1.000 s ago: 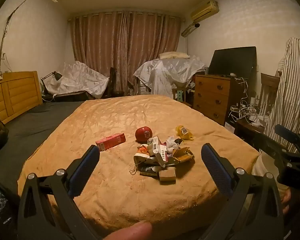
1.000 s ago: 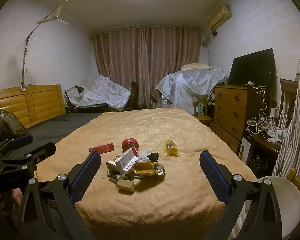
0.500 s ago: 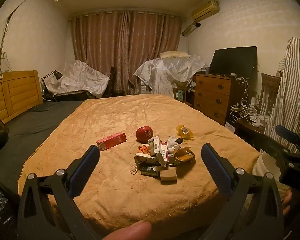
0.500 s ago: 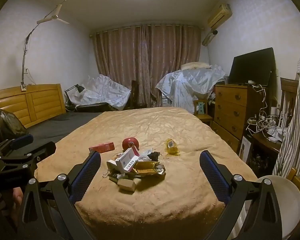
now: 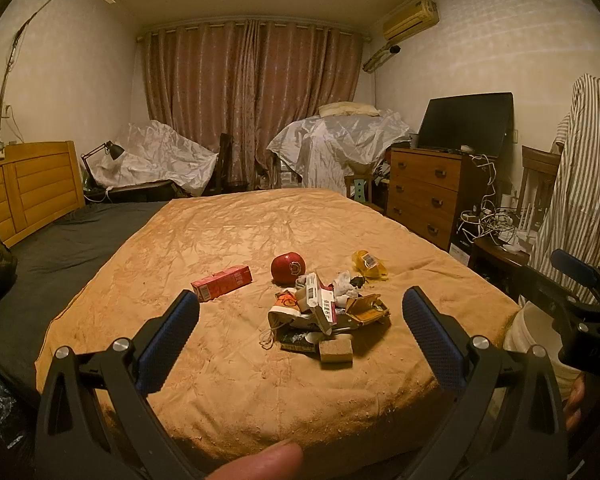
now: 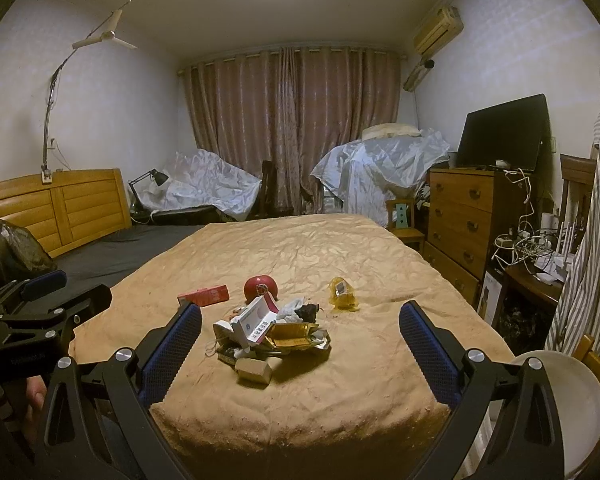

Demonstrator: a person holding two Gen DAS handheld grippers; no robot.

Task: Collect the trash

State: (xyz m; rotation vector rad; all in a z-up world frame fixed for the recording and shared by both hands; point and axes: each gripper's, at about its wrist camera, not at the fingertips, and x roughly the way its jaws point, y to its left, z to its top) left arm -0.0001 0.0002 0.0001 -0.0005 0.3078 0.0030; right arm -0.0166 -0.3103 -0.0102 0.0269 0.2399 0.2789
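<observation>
A pile of trash (image 5: 326, 314) lies on the tan bedspread (image 5: 260, 232) near the foot of the bed: cartons, crumpled paper and a small brown box (image 5: 336, 351). A red carton (image 5: 221, 282), a red ball-like wrapper (image 5: 288, 267) and a yellow wrapper (image 5: 369, 264) lie apart behind it. The pile also shows in the right wrist view (image 6: 270, 330). My left gripper (image 5: 300, 320) is open and empty, held short of the pile. My right gripper (image 6: 300, 326) is open and empty, also short of it.
A white bin (image 6: 568, 400) stands at the bed's right corner. A wooden dresser (image 5: 424, 192) with a TV, a cable-covered side table (image 5: 500, 240) and a striped hanging shirt (image 5: 580, 184) are to the right. A wooden headboard (image 5: 24, 188) is at left.
Both views have shifted very slightly; the pile and loose items lie as before. Both grippers stay open.
</observation>
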